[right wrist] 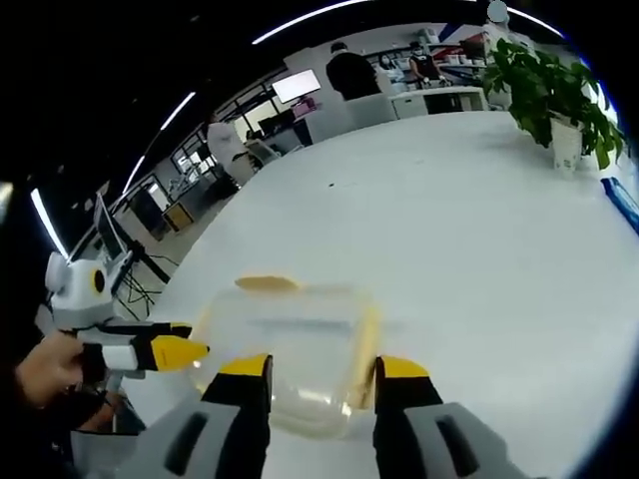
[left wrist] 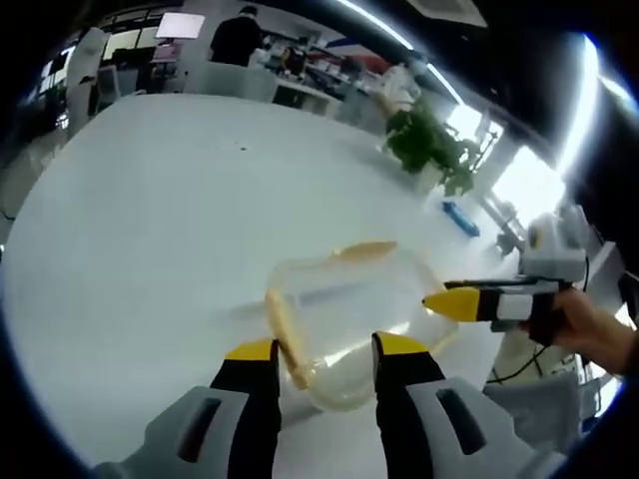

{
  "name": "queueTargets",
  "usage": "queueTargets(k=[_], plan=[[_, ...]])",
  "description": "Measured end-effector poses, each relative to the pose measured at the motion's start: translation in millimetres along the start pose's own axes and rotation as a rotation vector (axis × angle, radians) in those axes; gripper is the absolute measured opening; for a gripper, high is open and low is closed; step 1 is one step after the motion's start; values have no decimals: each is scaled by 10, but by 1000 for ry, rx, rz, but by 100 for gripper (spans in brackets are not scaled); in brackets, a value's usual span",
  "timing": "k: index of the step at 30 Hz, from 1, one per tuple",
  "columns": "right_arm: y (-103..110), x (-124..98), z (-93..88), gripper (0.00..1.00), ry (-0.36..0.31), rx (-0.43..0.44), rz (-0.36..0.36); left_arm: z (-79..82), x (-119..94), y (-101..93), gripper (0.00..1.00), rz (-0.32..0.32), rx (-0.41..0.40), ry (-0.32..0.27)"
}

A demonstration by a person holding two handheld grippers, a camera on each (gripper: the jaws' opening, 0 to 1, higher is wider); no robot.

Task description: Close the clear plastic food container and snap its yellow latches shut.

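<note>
We see the clear container (left wrist: 349, 319) resting on the white worktop (left wrist: 150, 230), lid down, yellow latches (left wrist: 285, 329) along its sides. Our left tongs (left wrist: 324, 354) stand spread at its near edge, gripping nothing. Our right tongs (right wrist: 315, 374) likewise stand apart at the opposite edge. A potted plant (right wrist: 549, 85) sits well apart.

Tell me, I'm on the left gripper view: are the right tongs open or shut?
Observer: Open; the right tongs straddle the container's near edge.
Operator: Any latch near them?
Observer: A yellow latch lies just inside the jaw on the right of the right gripper view.
Operator: And my left tongs?
Observer: Seen from there, the left tongs point at the container's side wall; contact is unclear.
</note>
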State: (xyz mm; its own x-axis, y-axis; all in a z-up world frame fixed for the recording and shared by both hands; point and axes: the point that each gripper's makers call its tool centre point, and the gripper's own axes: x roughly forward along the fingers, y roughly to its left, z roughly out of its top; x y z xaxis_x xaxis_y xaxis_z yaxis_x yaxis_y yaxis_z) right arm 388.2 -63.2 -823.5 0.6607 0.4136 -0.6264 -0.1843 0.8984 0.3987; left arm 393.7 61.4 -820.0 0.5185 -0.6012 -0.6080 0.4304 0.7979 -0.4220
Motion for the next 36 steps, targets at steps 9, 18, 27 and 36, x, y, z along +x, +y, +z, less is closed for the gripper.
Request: queueTargets(k=[9, 18, 27, 36], plan=[[-46, -56, 142, 57, -35, -40, 0, 73, -48, -1, 45, 17, 44, -38], [154, -33, 283, 56, -51, -140, 64, 265, -143, -18, 48, 30, 132, -99], [370, 29, 335, 49, -39, -240, 117, 335, -83, -237, 43, -30, 277, -113], [525, 131, 340, 38, -13, -294, 166, 279, 5, -362, 39, -60, 395, -71]])
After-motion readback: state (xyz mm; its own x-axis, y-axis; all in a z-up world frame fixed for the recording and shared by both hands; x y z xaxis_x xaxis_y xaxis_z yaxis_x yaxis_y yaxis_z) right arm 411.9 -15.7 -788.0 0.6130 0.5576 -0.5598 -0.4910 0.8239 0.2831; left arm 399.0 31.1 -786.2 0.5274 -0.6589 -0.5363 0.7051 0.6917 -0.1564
